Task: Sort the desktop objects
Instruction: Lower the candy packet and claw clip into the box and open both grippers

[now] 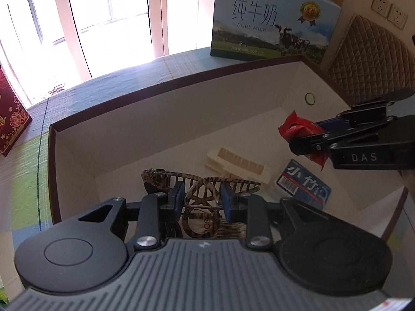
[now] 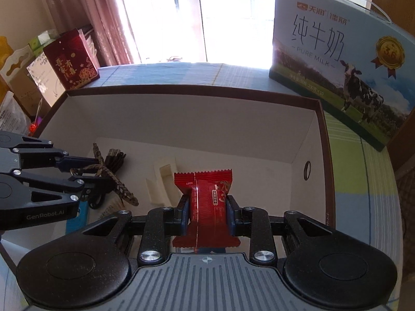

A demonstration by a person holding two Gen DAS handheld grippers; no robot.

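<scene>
Hovering over the open box, both grippers carry loads: right gripper fingers clamp a red snack packet, long axis toward 12 o'clock. Left gripper fingers grasp patterned glasses, lying 9-to-3; judged release is straight down.

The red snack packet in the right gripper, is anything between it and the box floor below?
Nothing visible blocks it. The red snack packet hangs inside the open box; the white tray lies left of it, the floor beneath looks bare.

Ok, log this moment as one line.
left gripper: shut on hair claw clip | right gripper: shut on red snack packet | both over open box
</scene>
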